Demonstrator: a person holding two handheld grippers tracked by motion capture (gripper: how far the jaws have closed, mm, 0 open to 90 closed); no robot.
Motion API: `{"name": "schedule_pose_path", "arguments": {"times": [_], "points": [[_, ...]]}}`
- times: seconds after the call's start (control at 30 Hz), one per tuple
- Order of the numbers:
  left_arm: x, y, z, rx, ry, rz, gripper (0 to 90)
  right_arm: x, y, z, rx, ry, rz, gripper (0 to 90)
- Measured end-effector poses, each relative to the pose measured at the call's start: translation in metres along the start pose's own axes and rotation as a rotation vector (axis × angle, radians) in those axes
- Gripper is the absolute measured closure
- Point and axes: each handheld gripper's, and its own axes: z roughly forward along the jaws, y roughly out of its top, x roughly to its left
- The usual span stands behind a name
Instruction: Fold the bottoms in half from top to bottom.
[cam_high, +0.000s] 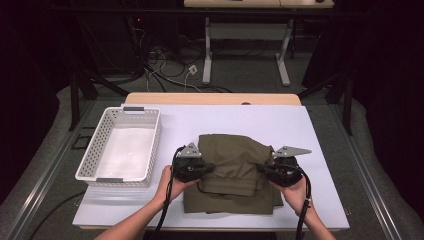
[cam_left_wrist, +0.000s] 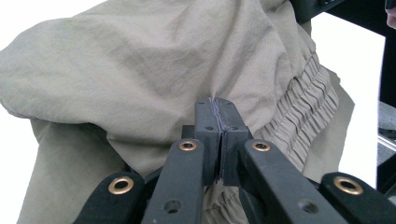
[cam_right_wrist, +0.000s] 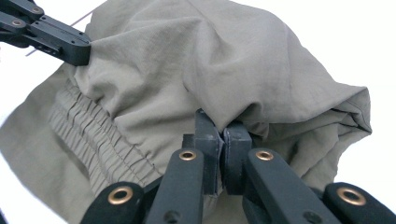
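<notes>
An olive-green garment with an elastic waistband lies folded on the white table top, near the front edge. My left gripper is shut on the cloth at its left side, and the left gripper view shows the pads pinching a fold of the garment. At the opposite side my right gripper is shut on the cloth, with its jaws closed over a bunched fold of the garment. Between the two grips the upper layer is raised and puffed. The gathered waistband lies underneath.
A white perforated basket stands empty at the table's left side, close to my left hand. Behind the table is a wooden edge, then floor with cables and a desk frame. The other gripper shows at the top left of the right gripper view.
</notes>
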Motion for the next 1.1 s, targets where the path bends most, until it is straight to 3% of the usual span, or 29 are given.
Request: {"name": "schedule_pose_path", "arguments": {"times": [0.13, 0.27, 0.37, 0.5, 0.6, 0.87, 1.03, 1.1], "points": [[-0.003, -0.002, -0.002, 0.014, 0.002, 0.011, 89.0, -0.001, -0.003, -0.006, 0.013, 0.004, 0.017, 87.3], [0.006, -0.008, 0.015, 0.049, 0.028, -0.013, 84.9, -0.005, -0.011, 0.011, 0.075, -0.032, 0.017, 85.1], [0.015, -0.010, 0.026, 0.063, 0.035, -0.049, 71.5, -0.009, -0.015, 0.027, 0.111, -0.051, 0.018, 79.0], [0.022, -0.010, 0.037, 0.072, 0.033, -0.088, 48.7, -0.012, -0.019, 0.043, 0.147, -0.046, 0.021, 63.4], [0.022, -0.012, 0.040, 0.084, 0.045, -0.101, 43.5, -0.010, -0.021, 0.048, 0.170, -0.049, 0.014, 53.8], [0.016, -0.016, 0.019, 0.083, 0.096, -0.110, 29.6, -0.007, -0.025, 0.053, 0.192, -0.073, -0.022, 58.0], [0.018, -0.018, 0.021, 0.104, 0.121, -0.130, 26.0, -0.006, -0.025, 0.053, 0.191, -0.079, -0.029, 58.8], [0.021, -0.019, 0.025, 0.107, 0.106, -0.142, 26.3, -0.006, -0.025, 0.054, 0.188, -0.081, -0.038, 59.5]]}}
